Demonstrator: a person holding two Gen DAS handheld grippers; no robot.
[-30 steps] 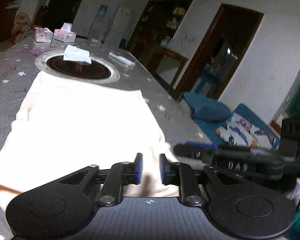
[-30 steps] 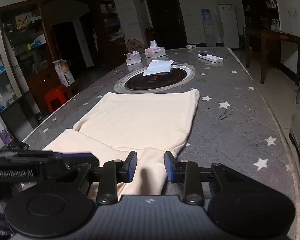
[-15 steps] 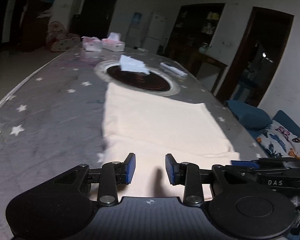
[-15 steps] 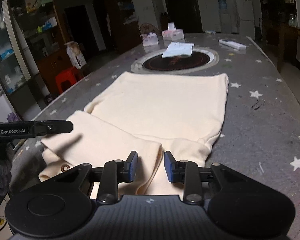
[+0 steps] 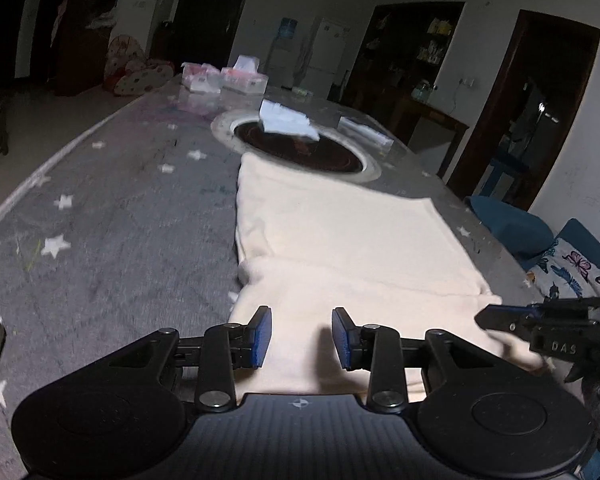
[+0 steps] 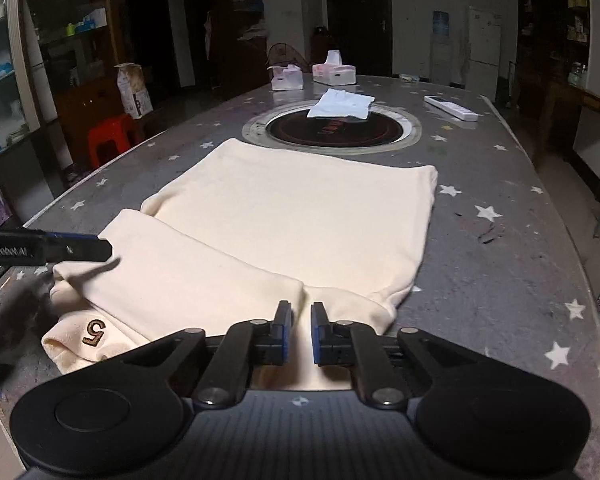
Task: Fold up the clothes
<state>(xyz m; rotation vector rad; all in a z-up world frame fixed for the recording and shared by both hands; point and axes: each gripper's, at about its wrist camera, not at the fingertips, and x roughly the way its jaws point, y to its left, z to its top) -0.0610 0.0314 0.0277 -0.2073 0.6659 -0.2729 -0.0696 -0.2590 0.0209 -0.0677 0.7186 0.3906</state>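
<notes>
A cream garment (image 6: 284,216) lies flat on the grey star-patterned table (image 6: 500,272), with a sleeve folded across its near end and a brown mark (image 6: 94,330) on the near left corner. It also shows in the left wrist view (image 5: 352,248). My left gripper (image 5: 301,336) is open above the garment's near edge, holding nothing; it shows in the right wrist view (image 6: 76,249) over the left sleeve fold. My right gripper (image 6: 299,332) has its jaws narrowly apart above the near edge, with nothing between them; it also shows in the left wrist view (image 5: 512,318).
A round dark inset (image 6: 332,128) with a folded white cloth (image 6: 342,105) lies beyond the garment. Two tissue boxes (image 6: 334,74) and a white remote (image 6: 452,107) sit farther back. A red stool (image 6: 112,136) stands left of the table, a blue sofa (image 5: 512,228) right.
The left gripper has swung left and opened wider over the near edge. The right gripper has narrowed its jaws and drawn back, showing more of the folded sleeve.
</notes>
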